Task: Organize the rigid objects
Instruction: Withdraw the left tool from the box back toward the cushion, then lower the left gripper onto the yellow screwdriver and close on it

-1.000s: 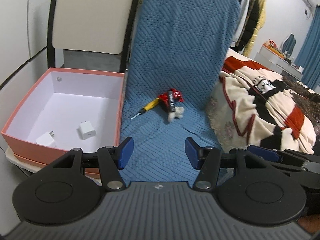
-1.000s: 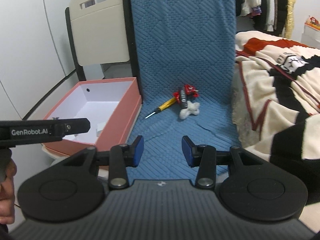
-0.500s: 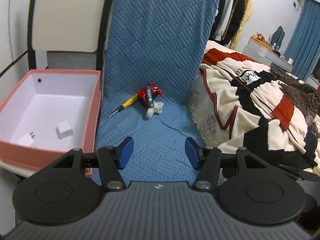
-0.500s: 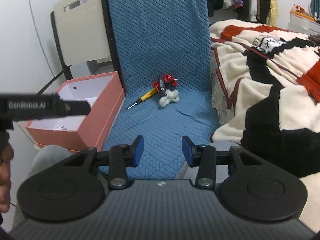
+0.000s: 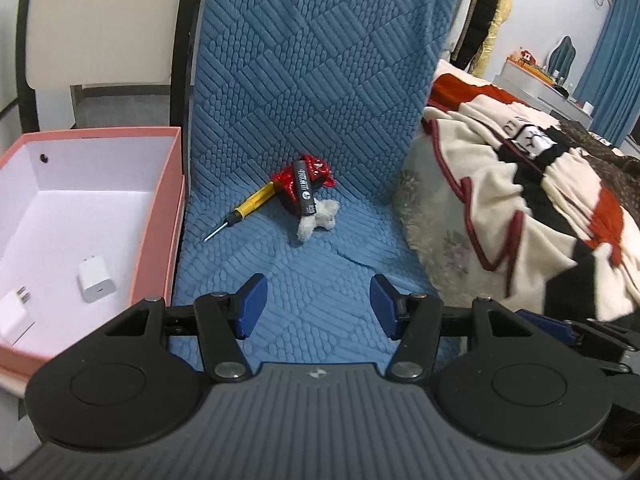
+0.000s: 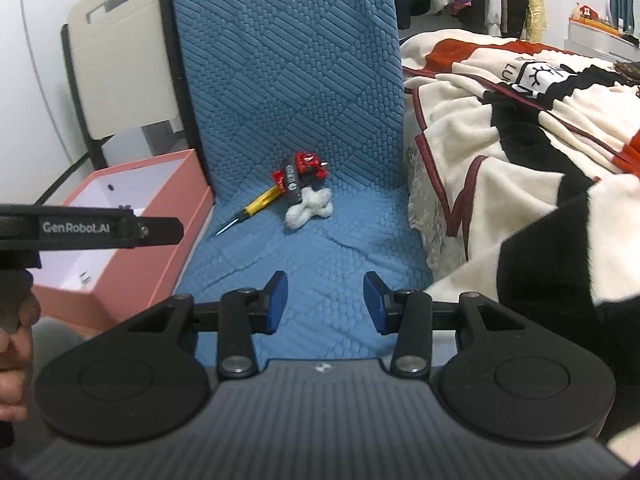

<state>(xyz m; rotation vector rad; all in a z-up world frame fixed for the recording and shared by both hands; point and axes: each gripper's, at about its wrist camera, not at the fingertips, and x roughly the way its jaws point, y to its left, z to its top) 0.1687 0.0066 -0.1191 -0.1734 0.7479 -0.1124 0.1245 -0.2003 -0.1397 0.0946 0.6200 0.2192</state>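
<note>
Room: bedroom corner, a chair draped in a blue quilted cover filling the middle of both views, a patterned blanket on the bed at the right.
Pink box: left edge of the frame, open, pressed against the cover's side; two white chargers lie on its floor.
Left gripper: lower middle of its own view, jaws spread with nothing between them, tilted down toward the seat; in the right wrist view its body juts in from the left edge, held by a hand.
Pile on the seat: centre of frame, where seat meets backrest. A yellow screwdriver points lower left, a black stick rests across a red crinkled wrapper, and a white plush bone touches the stick's near end.
Right gripper: lower middle of its view, jaws apart and empty, also angled downward, well short of the pile.
Step in hand: I'd call it the approach, nothing picked up.
Next move: likely closing in on one hard item, the screwdriver or the stick, and leaving the soft bone.
</note>
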